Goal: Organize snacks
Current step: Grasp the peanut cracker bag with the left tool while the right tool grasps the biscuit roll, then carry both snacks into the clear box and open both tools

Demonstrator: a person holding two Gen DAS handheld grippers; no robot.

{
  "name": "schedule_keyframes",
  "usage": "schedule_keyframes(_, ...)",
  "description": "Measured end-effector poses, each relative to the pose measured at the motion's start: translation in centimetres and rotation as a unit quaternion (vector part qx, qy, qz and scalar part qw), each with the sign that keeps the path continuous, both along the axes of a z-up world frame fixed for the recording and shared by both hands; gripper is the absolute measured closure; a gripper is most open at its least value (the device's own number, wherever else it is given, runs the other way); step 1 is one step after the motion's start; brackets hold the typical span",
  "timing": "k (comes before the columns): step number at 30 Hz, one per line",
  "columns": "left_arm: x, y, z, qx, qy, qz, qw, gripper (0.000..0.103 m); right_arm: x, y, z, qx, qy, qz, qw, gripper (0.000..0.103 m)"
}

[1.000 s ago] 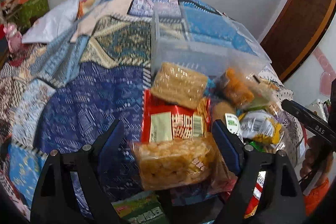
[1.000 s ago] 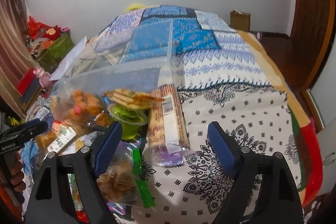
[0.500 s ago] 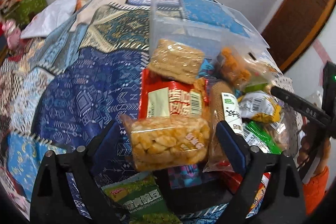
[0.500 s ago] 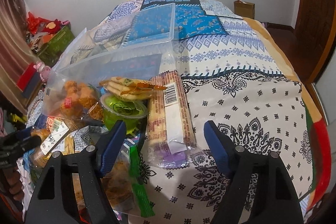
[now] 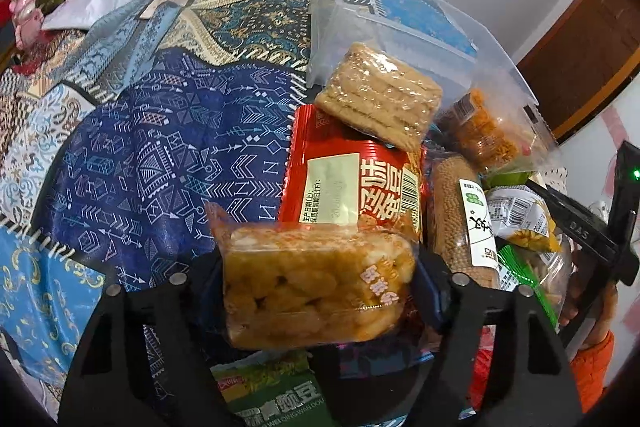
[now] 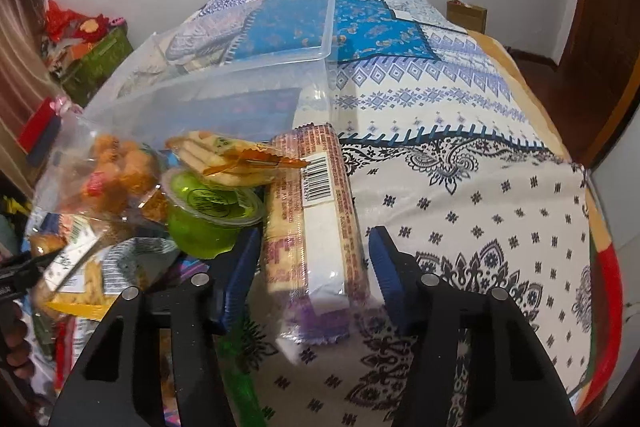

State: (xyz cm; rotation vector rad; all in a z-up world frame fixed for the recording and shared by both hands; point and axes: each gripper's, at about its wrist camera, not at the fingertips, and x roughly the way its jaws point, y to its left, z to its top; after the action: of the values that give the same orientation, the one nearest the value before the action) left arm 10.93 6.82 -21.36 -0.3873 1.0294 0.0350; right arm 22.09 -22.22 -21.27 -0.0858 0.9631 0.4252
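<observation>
The left tongs (image 5: 318, 283) are closing crosswise on a clear pack of golden puffed snacks (image 5: 316, 283) lying on the bed, pads at its short ends. The right tongs (image 6: 310, 267) close around a long biscuit pack (image 6: 316, 227) pointing straight ahead toward the clear plastic bin (image 6: 240, 67), pads not yet touching.

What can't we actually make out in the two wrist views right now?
- Left wrist: whether the left tongs press the golden snack pack; the pack covers both pads while they close.
- Left wrist: green packet, cut off by the bottom edge and the tongs' frame.
- Right wrist: long biscuit pack sits between the closing right tongs; pad contact unclear.
- Both: clear bin, floor contents unreadable through glare.
</observation>
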Motion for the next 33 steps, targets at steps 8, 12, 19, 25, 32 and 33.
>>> schedule_keyframes(8, -0.9, -0.2, 1.7, 0.030, -0.026, 0.001, 0.9992, 0.028, 0.2, 0.6, 0.0, -0.028, -0.010, 0.010, 0.999, 0.061)
schedule_keyframes(12, -1.3, 0.3, 3.4, 0.039, -0.047, 0.007, 0.9981, 0.028, -0.6, -0.3, 0.6, -0.013, -0.011, -0.001, 1.000, 0.061)
schedule_keyframes(19, -1.1, 0.8, 7.2, 0.059, -0.099, 0.013, 0.9932, 0.028, -2.0, -2.2, 3.5, 0.009, -0.039, -0.023, 0.999, 0.061)
schedule_keyframes(25, 0.2, 0.4, 10.5, 0.072, -0.143, 0.010, 0.9870, 0.028, -2.7, -2.6, 7.2, 0.036, -0.082, -0.023, 0.996, 0.061)
schedule_keyframes(32, 3.1, -0.2, 13.7, 0.079, -0.186, 0.000, 0.9795, 0.028, -1.4, -0.9, 9.8, 0.063, -0.116, -0.007, 0.991, 0.061)
schedule_keyframes(33, 3.5, -0.3, 13.9, 0.080, -0.188, 0.000, 0.9788, 0.028, -0.9, -0.5, 10.1, 0.068, -0.120, -0.004, 0.990, 0.061)
